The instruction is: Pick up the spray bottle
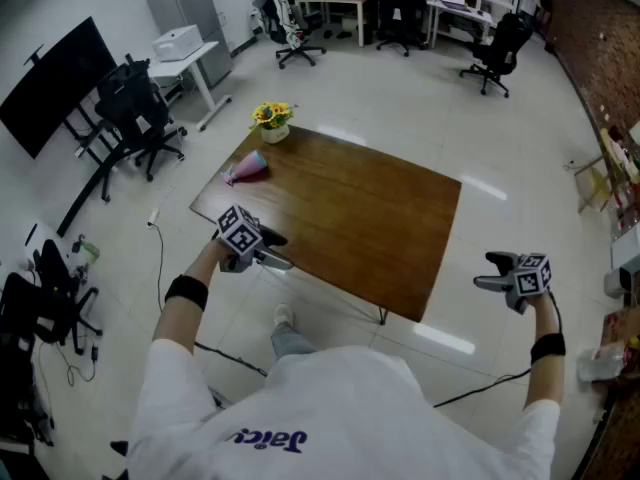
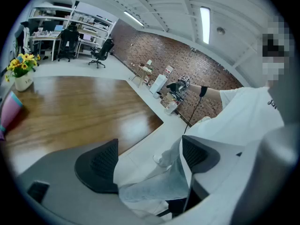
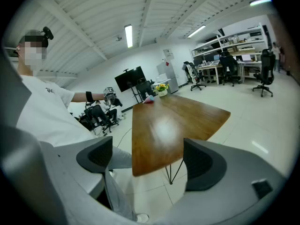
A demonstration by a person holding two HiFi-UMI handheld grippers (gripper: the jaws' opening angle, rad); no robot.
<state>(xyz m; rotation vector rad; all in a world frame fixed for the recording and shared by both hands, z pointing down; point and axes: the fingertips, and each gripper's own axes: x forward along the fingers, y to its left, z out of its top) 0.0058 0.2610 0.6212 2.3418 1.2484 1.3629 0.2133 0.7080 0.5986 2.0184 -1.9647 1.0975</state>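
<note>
One brown tabletop [image 1: 360, 218]. Left hand-held gripper [image 1: 277, 251] at its near edge, right hand-held gripper [image 1: 488, 271] off its right corner, both gaping wide, gripping nothing. Pink spray bottle [image 1: 247, 169] lying at far-left corner, long axis toward flower pot [image 1: 273, 133]; nozzle end unclear.

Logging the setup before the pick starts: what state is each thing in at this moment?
Left gripper: jaws apart, nothing between them.
Right gripper: jaws apart, nothing between them.
Spray bottle: lying on its side on the table, untouched.
Flower pot: upright at the table's far corner, beside the bottle.
</note>
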